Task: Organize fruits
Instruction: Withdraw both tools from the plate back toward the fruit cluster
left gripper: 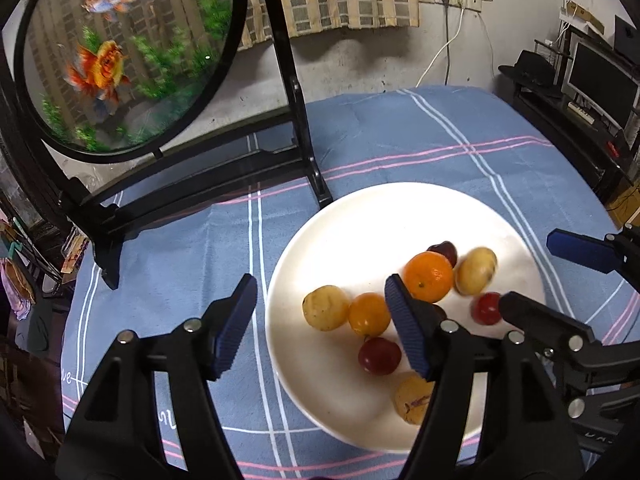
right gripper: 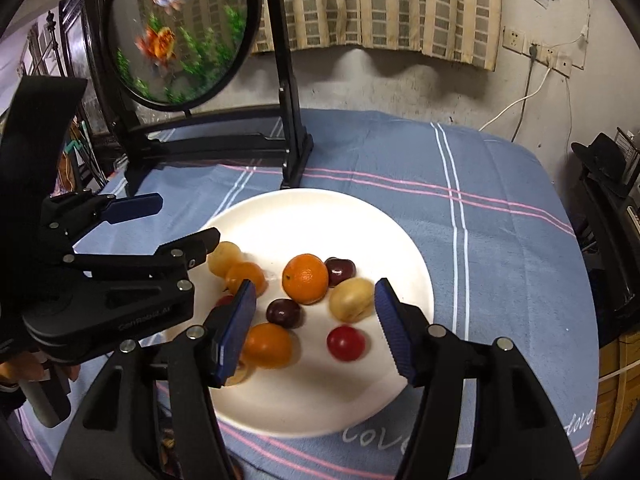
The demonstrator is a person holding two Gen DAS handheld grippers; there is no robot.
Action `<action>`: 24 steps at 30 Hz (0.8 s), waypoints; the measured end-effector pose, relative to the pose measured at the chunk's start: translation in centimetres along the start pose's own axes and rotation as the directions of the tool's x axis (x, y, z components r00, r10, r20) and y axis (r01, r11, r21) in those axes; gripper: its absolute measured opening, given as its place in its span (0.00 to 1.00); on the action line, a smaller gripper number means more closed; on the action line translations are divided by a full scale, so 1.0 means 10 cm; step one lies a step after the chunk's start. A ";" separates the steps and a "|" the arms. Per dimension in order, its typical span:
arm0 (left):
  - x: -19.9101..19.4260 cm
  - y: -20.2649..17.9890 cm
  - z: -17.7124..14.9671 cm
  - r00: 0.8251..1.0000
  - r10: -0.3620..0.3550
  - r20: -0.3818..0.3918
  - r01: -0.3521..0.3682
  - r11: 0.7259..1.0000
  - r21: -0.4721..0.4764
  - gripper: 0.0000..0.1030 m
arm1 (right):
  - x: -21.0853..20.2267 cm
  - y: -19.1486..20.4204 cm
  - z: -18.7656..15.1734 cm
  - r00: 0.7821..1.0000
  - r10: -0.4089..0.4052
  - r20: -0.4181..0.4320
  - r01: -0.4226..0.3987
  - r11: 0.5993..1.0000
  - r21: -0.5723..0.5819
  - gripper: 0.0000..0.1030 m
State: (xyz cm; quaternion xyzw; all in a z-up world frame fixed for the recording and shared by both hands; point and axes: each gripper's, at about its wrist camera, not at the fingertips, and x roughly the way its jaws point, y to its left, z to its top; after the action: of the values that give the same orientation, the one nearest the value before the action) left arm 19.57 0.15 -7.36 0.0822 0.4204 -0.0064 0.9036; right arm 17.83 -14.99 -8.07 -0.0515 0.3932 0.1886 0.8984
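Observation:
A white plate [left gripper: 360,216] [right gripper: 304,216] on the table holds several small fruits. Among them are a large mandarin [left gripper: 427,277] [right gripper: 305,278], a smaller orange one [left gripper: 369,314], yellow plums [left gripper: 325,307] [right gripper: 351,299] and red ones [left gripper: 379,355] [right gripper: 345,343]. My left gripper [left gripper: 322,324] [right gripper: 188,220] hovers over the plate's left side, open, with nothing pressed between its pads. My right gripper [right gripper: 316,320] [left gripper: 525,271] hangs over the plate's near right part, also open and empty. A dark cherry [right gripper: 283,313] lies below its gap.
A round goldfish picture [left gripper: 120,52] in a black stand [left gripper: 296,140] rises at the back left of the blue checked cloth [left gripper: 400,140]. A dark shelf with a monitor [left gripper: 600,80] stands to the right. Behind are a wall, curtain and cables.

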 end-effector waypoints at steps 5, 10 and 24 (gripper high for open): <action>-0.35 0.07 -0.05 0.999 -0.001 0.046 0.001 1.000 -0.001 0.70 | -0.44 0.04 -0.08 0.999 0.016 0.042 -0.017 1.000 0.022 0.60; -0.76 0.26 -0.33 0.997 -0.005 0.083 0.006 1.000 -0.009 0.75 | -0.88 0.17 -0.49 0.996 0.074 0.043 -0.075 0.997 0.022 0.60; -1.20 0.56 -1.62 0.998 -0.015 -0.066 0.012 0.998 -0.058 0.76 | -0.46 1.02 -1.88 0.966 0.082 -0.246 -0.121 0.982 -0.145 0.60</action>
State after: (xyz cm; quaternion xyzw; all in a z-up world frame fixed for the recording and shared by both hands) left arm -0.05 7.43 -7.65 0.0534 0.4509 0.0024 0.8910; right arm -1.77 -11.49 -17.03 -0.1250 0.4844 0.2576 0.8266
